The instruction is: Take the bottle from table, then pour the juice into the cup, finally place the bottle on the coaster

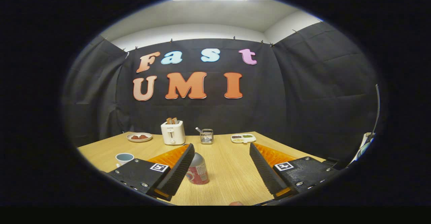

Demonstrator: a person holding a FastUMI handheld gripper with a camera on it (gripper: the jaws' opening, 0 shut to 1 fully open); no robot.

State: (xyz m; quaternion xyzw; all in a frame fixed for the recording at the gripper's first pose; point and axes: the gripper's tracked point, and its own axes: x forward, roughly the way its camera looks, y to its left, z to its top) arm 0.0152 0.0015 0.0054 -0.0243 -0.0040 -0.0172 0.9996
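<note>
tool (pixel 222 151): hovering over the near part of the desk, fingers standing wide apart, gripping nothing.
bottle (pixel 198 170): standing on the desk (pixel 229 177) between the fingers, just beside the left finger and partly hidden by it; silver top, red label; well apart from the right finger.
cup (pixel 124 158): sitting near the desk's left edge, beyond the left finger; pale, light blue inside.
toaster (pixel 172 132): standing at the far edge, white, toast sticking out of the slots.
plate (pixel 139 137): lying left of the toaster, holding brownish pieces.
glass holder (pixel 206 136): standing right of the toaster.
tray (pixel 243 138): lying at the far edge, right of the holder, divided into compartments.
</note>
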